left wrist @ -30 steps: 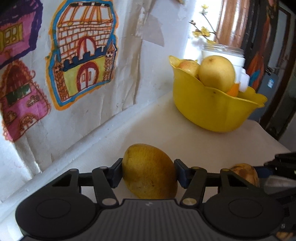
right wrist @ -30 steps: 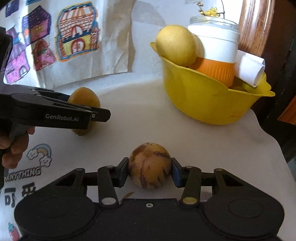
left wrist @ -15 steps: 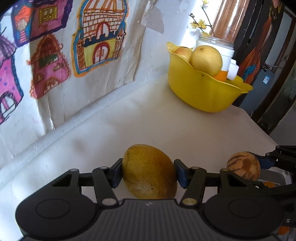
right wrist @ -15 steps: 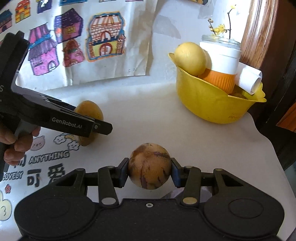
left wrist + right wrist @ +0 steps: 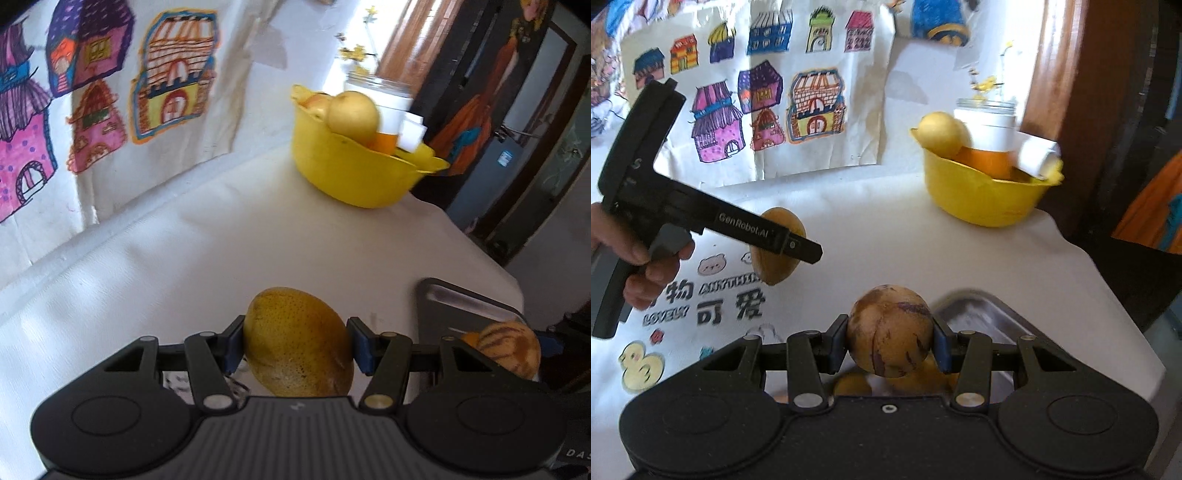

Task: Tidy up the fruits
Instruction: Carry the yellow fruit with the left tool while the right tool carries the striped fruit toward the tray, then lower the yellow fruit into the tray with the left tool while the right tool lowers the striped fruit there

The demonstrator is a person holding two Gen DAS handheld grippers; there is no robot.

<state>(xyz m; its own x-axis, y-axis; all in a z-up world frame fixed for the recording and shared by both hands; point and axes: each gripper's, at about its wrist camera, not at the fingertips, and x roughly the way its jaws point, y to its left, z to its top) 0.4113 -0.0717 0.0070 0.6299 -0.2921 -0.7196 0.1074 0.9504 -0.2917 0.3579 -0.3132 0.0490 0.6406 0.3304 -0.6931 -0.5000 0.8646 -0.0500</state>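
Observation:
My left gripper [image 5: 295,341] is shut on a yellow mango [image 5: 297,341], lifted above the white tablecloth. In the right wrist view the same mango [image 5: 777,247] hangs behind the left gripper's black finger, with a hand on the handle. My right gripper [image 5: 889,345] is shut on a round, brown-striped fruit [image 5: 889,330], held over a metal tray [image 5: 982,314]; that fruit [image 5: 508,347] also shows at the right edge of the left wrist view, over the tray [image 5: 465,306]. Some yellow-orange fruit [image 5: 851,384] lies in the tray under the right gripper.
A yellow bowl [image 5: 354,173] [image 5: 982,201] stands at the table's far right corner with a yellow fruit, a white cup and an orange cup in it. Children's house drawings [image 5: 757,110] hang on the back wall. The table edge drops off at the right.
Both grippers have drawn back from the yellow bowl and risen, each still gripping its fruit. The metal tray has come into view under the right gripper.

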